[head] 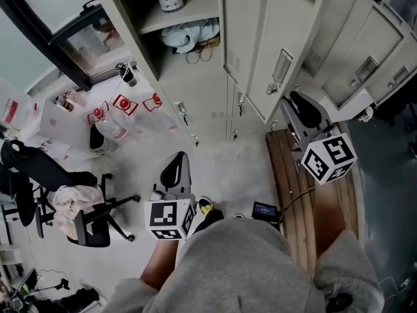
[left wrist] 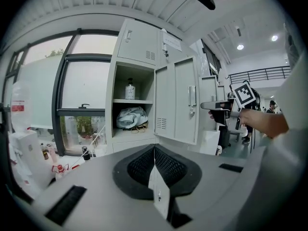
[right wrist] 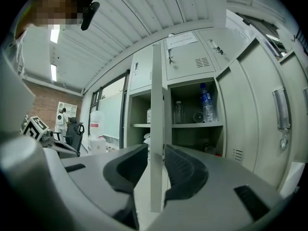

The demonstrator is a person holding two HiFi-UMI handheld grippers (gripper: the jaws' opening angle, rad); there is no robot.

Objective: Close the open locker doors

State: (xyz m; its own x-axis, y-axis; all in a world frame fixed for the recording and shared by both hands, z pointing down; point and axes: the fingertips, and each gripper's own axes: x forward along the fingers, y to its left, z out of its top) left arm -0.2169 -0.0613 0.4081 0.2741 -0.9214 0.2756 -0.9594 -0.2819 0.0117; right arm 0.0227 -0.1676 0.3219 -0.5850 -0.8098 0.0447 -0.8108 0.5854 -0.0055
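Observation:
A bank of pale grey lockers (head: 215, 90) stands ahead. An upper compartment (head: 189, 25) is open, with a bottle (left wrist: 130, 88) on its shelf and a bundled cloth (left wrist: 131, 117) below. Its door (head: 280, 44) swings out to the right. My right gripper (head: 294, 106) is open, and that door's thin edge (right wrist: 156, 129) stands upright between the pads (right wrist: 185, 170) without being pressed. Beyond it another open compartment holds clear bottles (right wrist: 207, 105). My left gripper (head: 176, 165) hangs back from the lockers, low over the floor. Its fingertips meet (left wrist: 154, 148), shut on nothing.
Lower locker doors (head: 238, 103) stand ajar. Water bottles with red labels (head: 111, 126) lie on the floor at the left, near a black office chair (head: 85, 220). A wooden bench (head: 313, 201) runs along the right. A small device (head: 265, 209) lies by the person's feet.

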